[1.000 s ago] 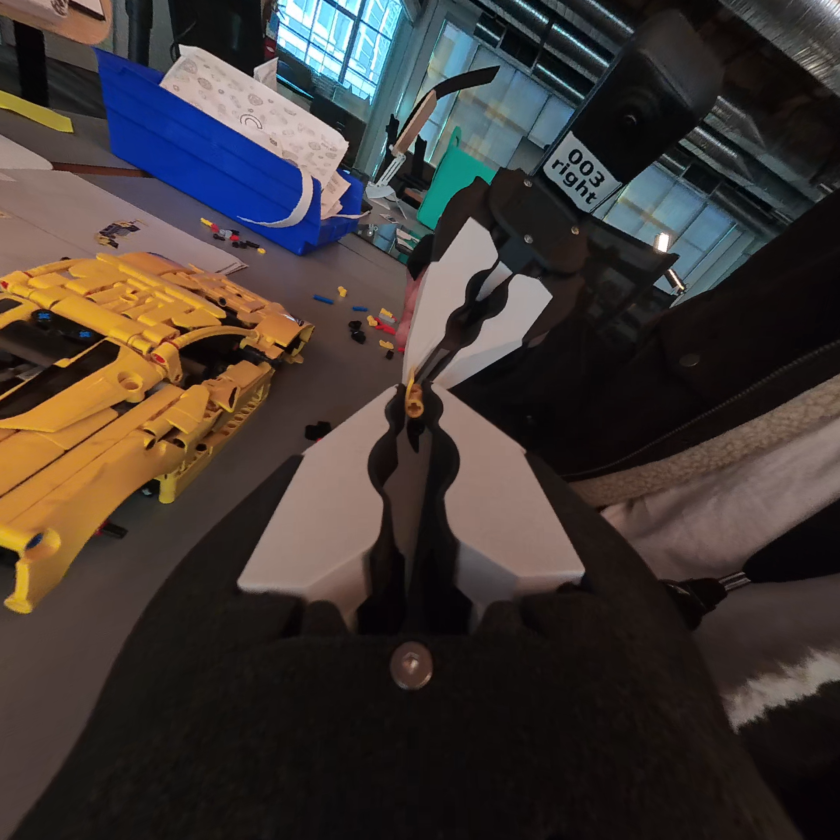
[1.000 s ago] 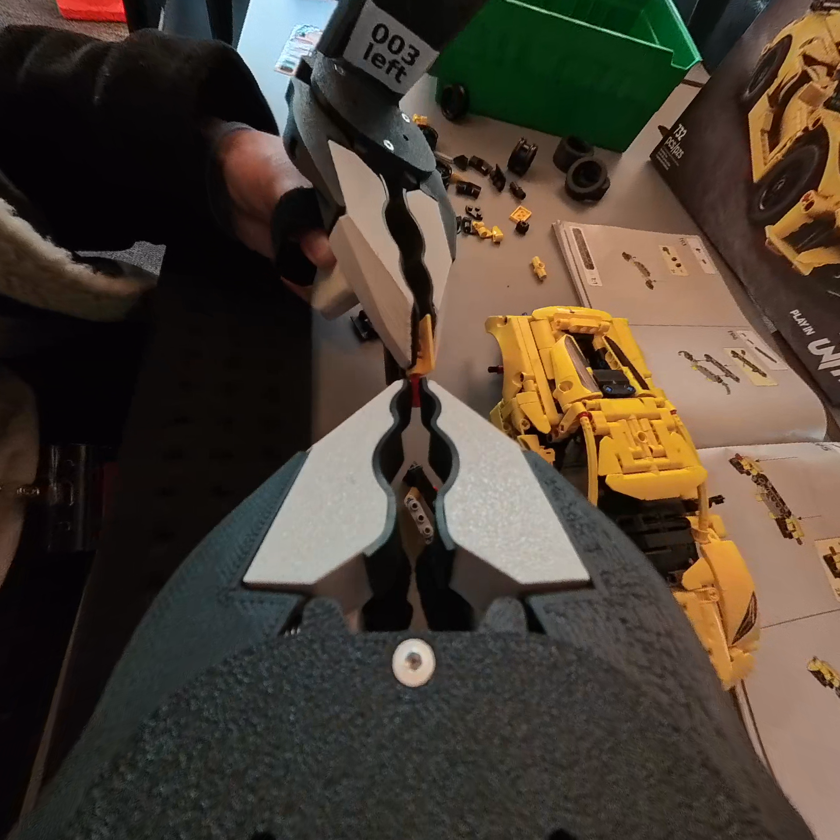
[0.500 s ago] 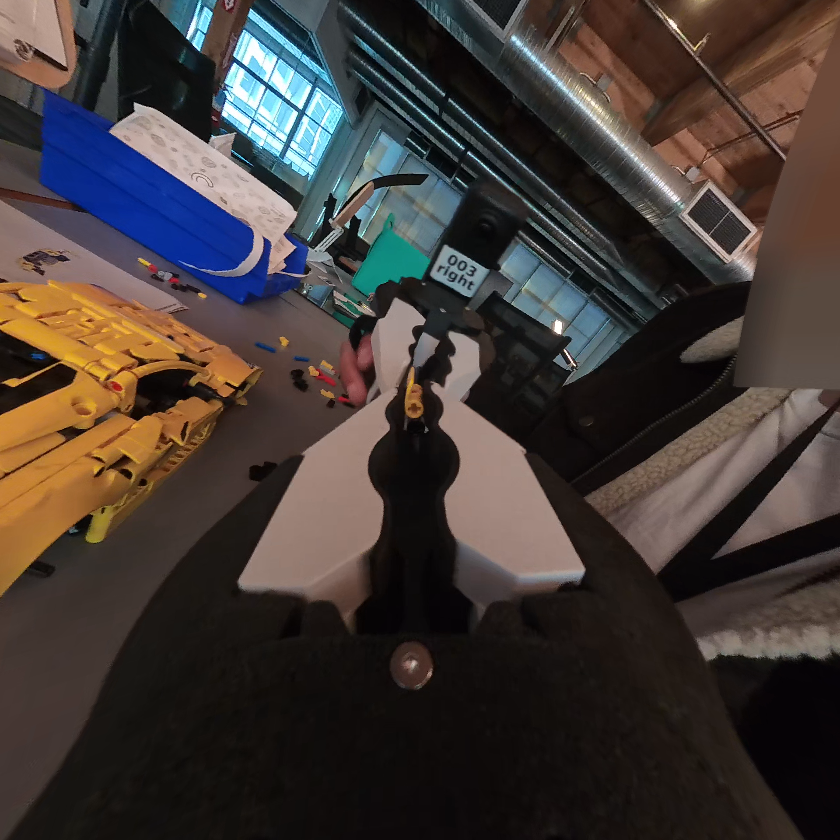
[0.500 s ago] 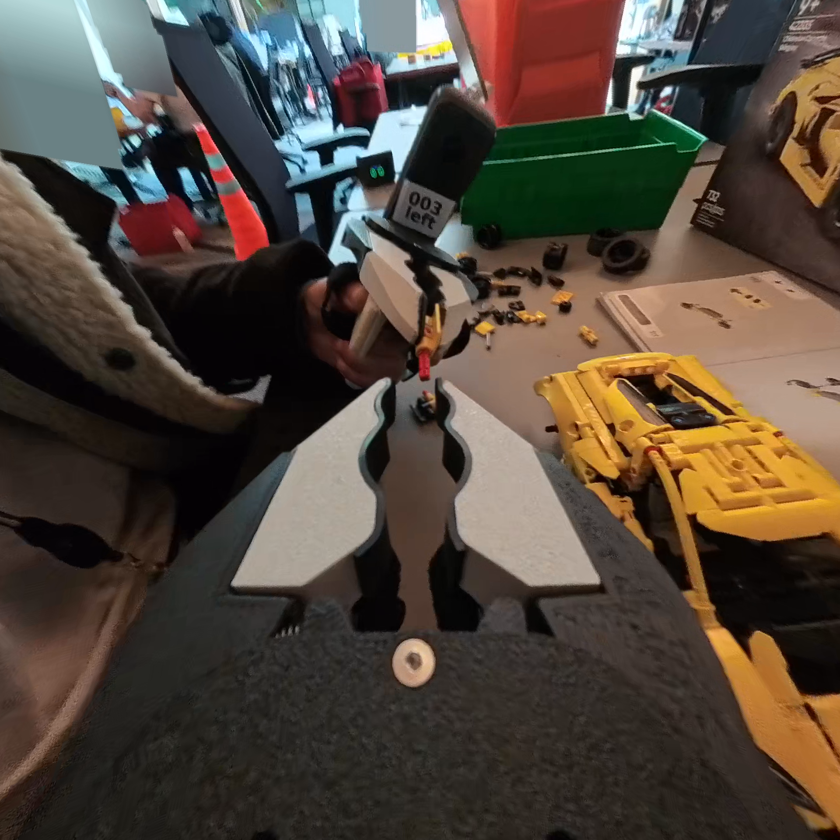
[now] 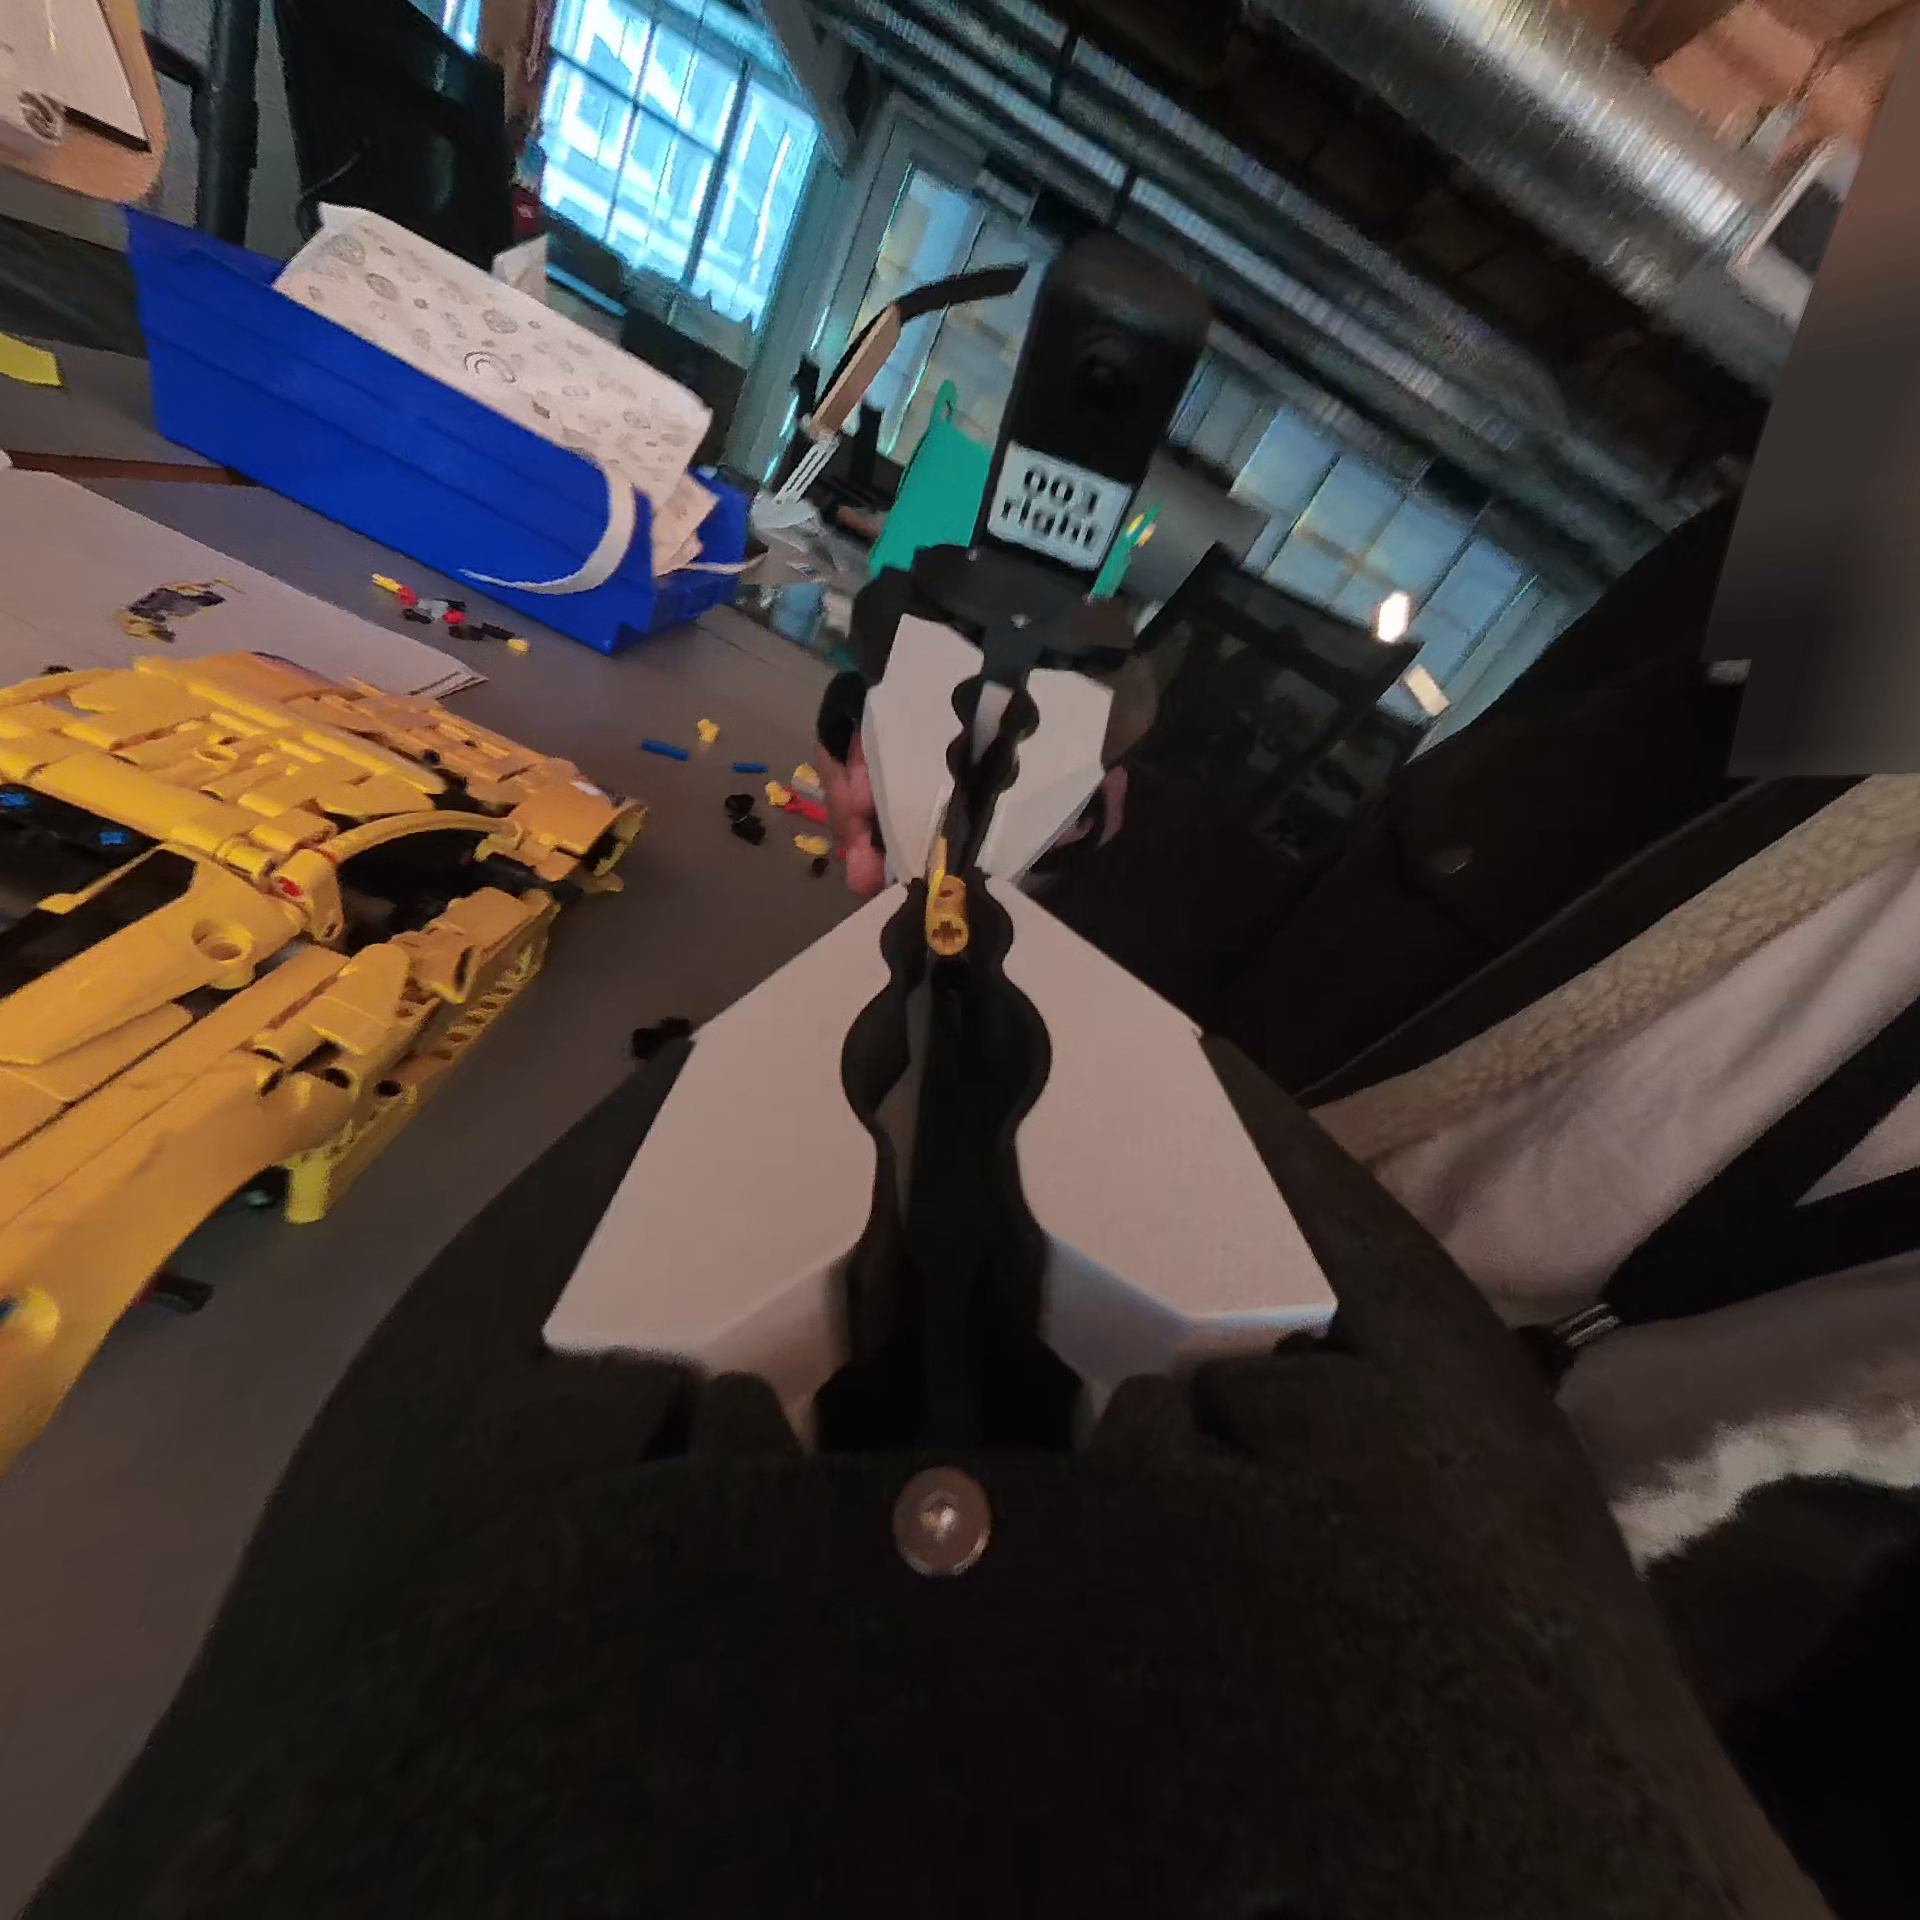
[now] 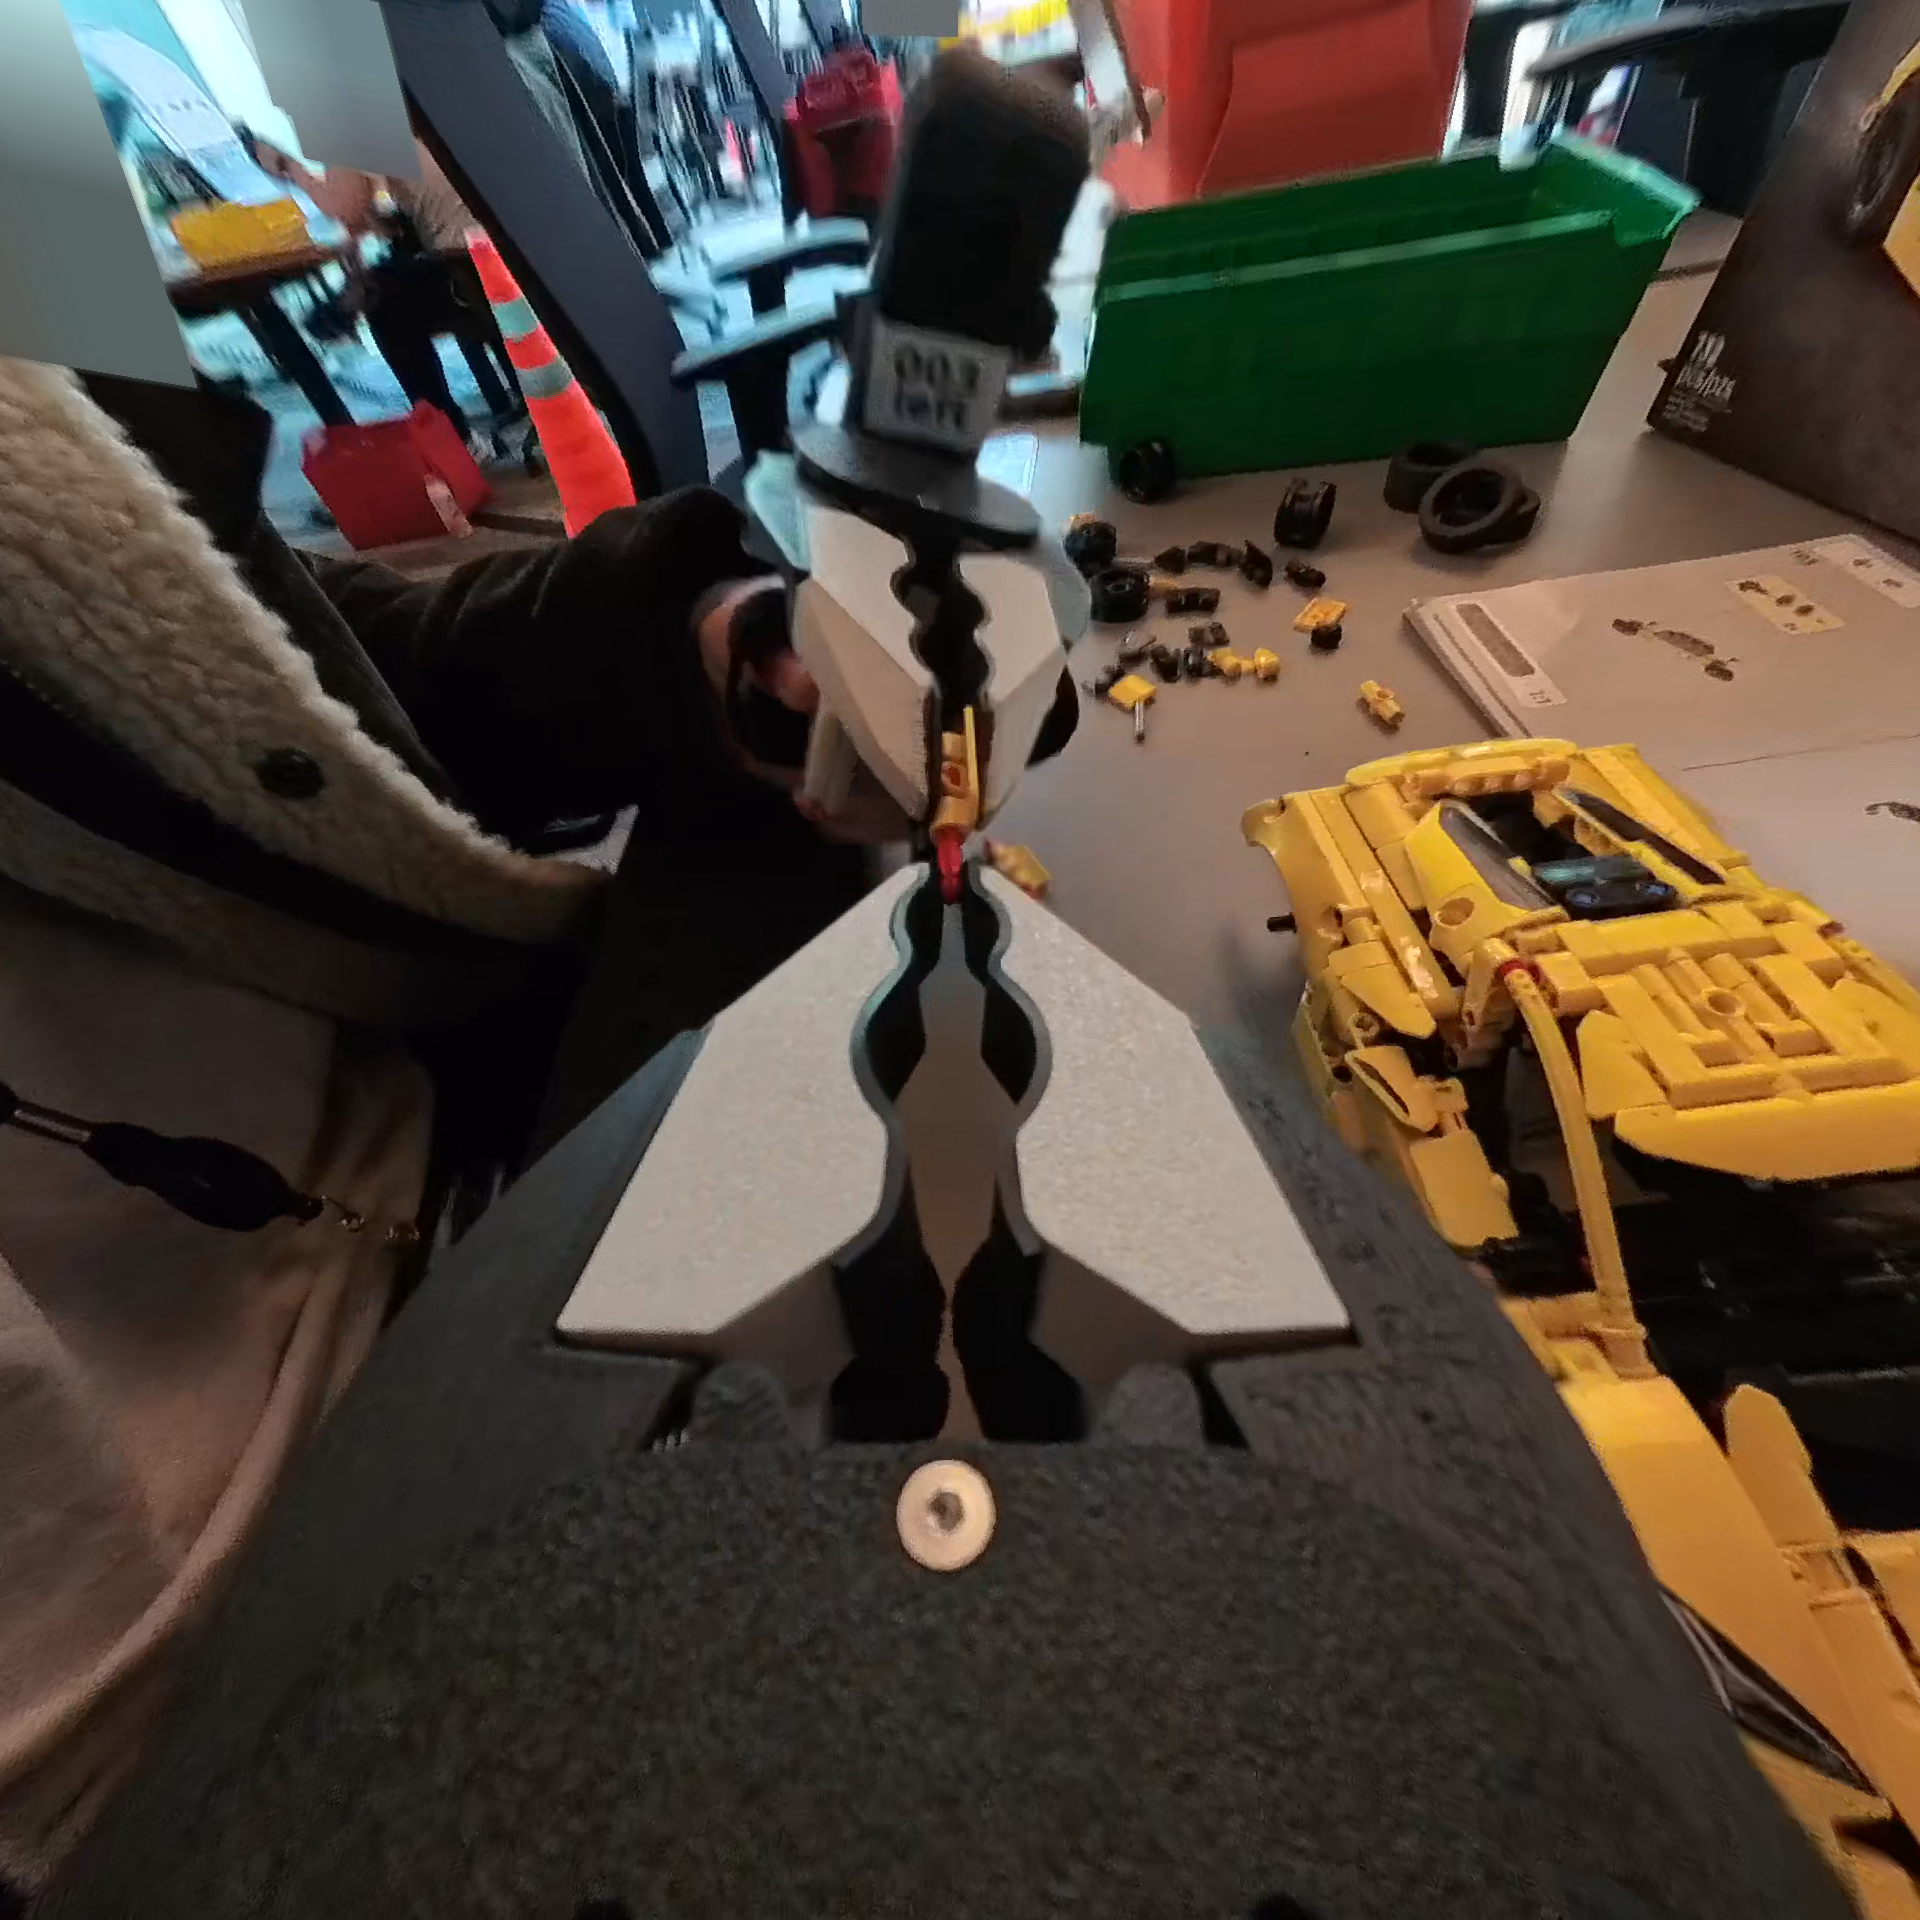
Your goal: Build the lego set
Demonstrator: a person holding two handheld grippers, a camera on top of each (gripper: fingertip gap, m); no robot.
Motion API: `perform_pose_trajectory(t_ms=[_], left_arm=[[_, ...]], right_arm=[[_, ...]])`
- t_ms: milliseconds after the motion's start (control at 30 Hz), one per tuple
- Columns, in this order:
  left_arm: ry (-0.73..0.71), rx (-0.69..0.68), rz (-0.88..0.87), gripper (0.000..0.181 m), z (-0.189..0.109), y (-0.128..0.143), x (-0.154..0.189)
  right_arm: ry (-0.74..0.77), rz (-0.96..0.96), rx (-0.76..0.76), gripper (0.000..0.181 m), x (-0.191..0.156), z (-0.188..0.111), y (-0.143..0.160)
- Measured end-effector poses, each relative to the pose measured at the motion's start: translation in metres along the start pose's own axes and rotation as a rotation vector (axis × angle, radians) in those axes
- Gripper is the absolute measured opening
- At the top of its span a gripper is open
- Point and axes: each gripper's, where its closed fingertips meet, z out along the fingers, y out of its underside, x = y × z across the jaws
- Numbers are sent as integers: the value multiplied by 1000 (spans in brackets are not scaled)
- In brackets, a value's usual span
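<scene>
Left tool (image 5: pixel 948 902) clenched on a small yellow lego connector (image 5: pixel 945 914), held up off the counter (image 5: pixel 665 935) at the very fingertips; seen from the right wrist view, same yellow connector (image 6: pixel 961 774) with a red pin (image 6: pixel 948 854) sticking out of its lower end. Right tool (image 6: pixel 948 894) tip to tip with the left one, fingertips closed to a narrow slit around the red pin; grip on the pin itself too blurred to tell. Partly built yellow lego car (image 5: pixel 260 914) lying on the counter at 9 o'clock in the left wrist view, at 3 o'clock in the right wrist view (image 6: pixel 1621 1039). Loose lego pieces (image 6: pixel 1195 644) scattered at 1 o'clock beside black tyres (image 6: pixel 1475 504) and a green bin (image 6: pixel 1351 312). Open instruction booklet (image 6: pixel 1662 634) at 2 o'clock. Blue bin (image 5: pixel 395 447) stuffed with printed paper at 10 o'clock in the left wrist view.
</scene>
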Motion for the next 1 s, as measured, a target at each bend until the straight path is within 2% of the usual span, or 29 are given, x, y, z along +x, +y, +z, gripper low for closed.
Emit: perform_pose_trajectory(t_ms=[100, 367, 400, 500, 733, 1000], left_arm=[[-43, -97, 68, 7, 5, 15, -3], [-76, -125, 116, 7, 10, 20, -6], [-75, -118, 110, 7, 9, 19, -6], [-7, -7, 55, 7, 9, 1, 4], [-43, 12, 41, 7, 7, -2, -2], [1, 127, -114, 7, -8, -19, -8]], right_arm=[[-1, -22, -103, 3, -1, 0, 18], [-5, -2, -102, 2, 2, -3, 22], [-1, -4, -106, 2, 2, -2, 23], [-47, 56, 41, 2, -5, -3, 2], [8, 41, 51, 3, 3, -1, -1], [77, 51, 158, 8, 9, -2, -14]])
